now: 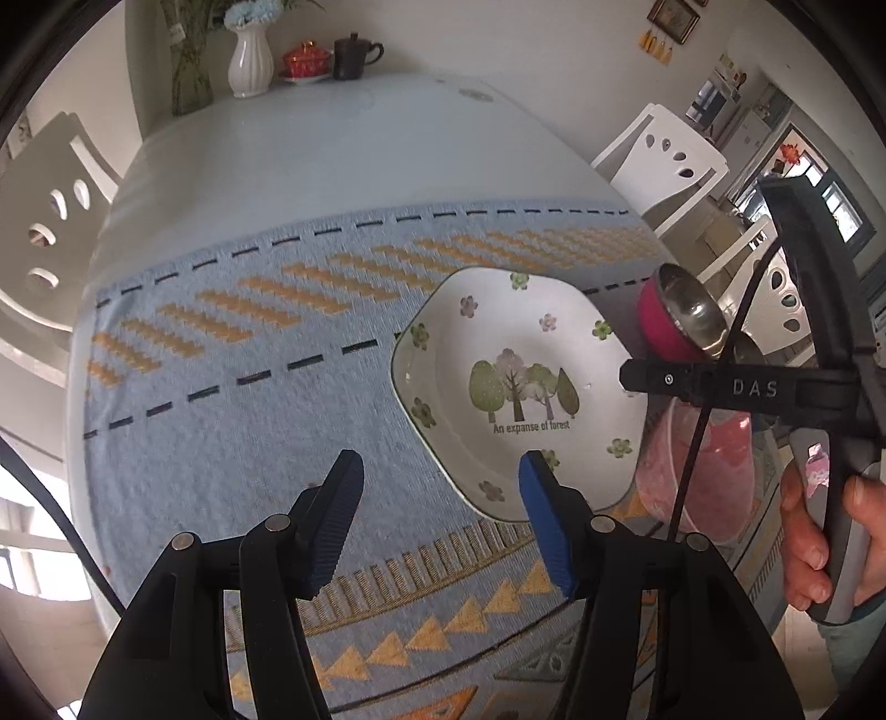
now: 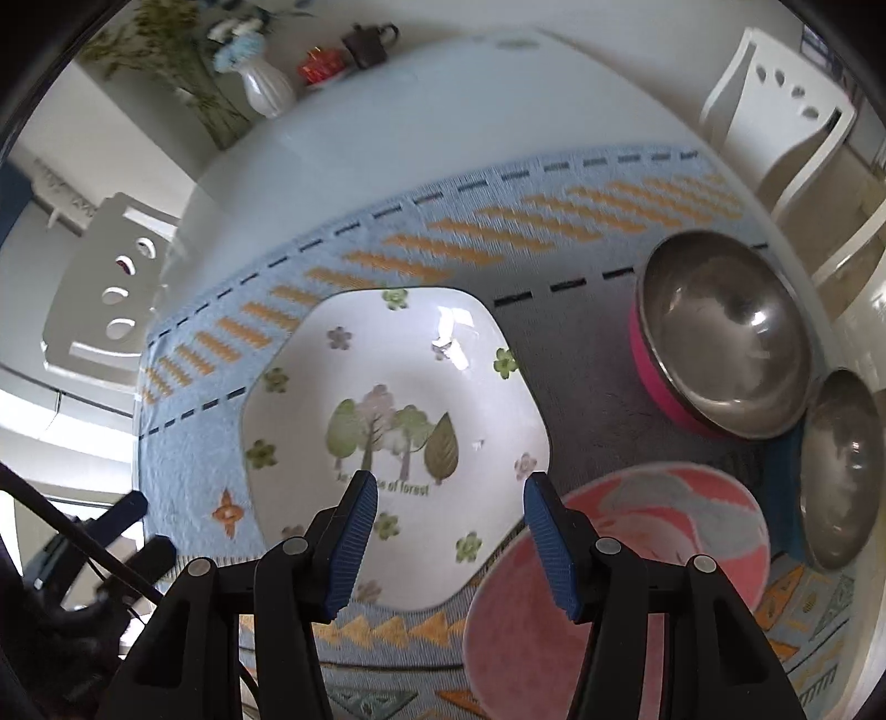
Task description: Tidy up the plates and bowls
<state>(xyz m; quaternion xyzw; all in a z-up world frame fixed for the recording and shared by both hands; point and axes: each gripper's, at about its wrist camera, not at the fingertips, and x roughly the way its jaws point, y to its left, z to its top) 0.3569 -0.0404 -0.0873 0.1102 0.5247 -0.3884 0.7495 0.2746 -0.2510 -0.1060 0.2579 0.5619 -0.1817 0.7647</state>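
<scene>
white hexagonal ceramic plate (image 2: pixel 398 399), glossy, shallow, printed with trees, small flowers and the words "an expanse of forest", lies flat and empty on a woven blue cloth (image 1: pixel 232 399) with orange zigzag bands and dashed dark lines, spread over the white bench (image 1: pixel 332 149). to its right, a pink round plate (image 2: pixel 637 554) with a grey and white pattern, empty, its rim just beside the white plate's edge. beyond it, a steel bowl with a pink outer wall (image 2: pixel 720 343), round, shiny inside, empty; a second steel bowl (image 2: pixel 841 471) sits just beside it at the cloth's right edge, also empty. left gripper (image 1: pixel 437 520): jaws released, ribbed blue pads apart, nothing between them, over the cloth at the white plate's near left rim. right gripper (image 2: pixel 448 543): jaws released, nothing gripped, above the white plate's near edge. at the bench's far end, a white fluted vase (image 1: pixel 250 58) with flowers, a red lidded cup (image 1: pixel 305 56), a dark mug (image 1: pixel 354 52).
</scene>
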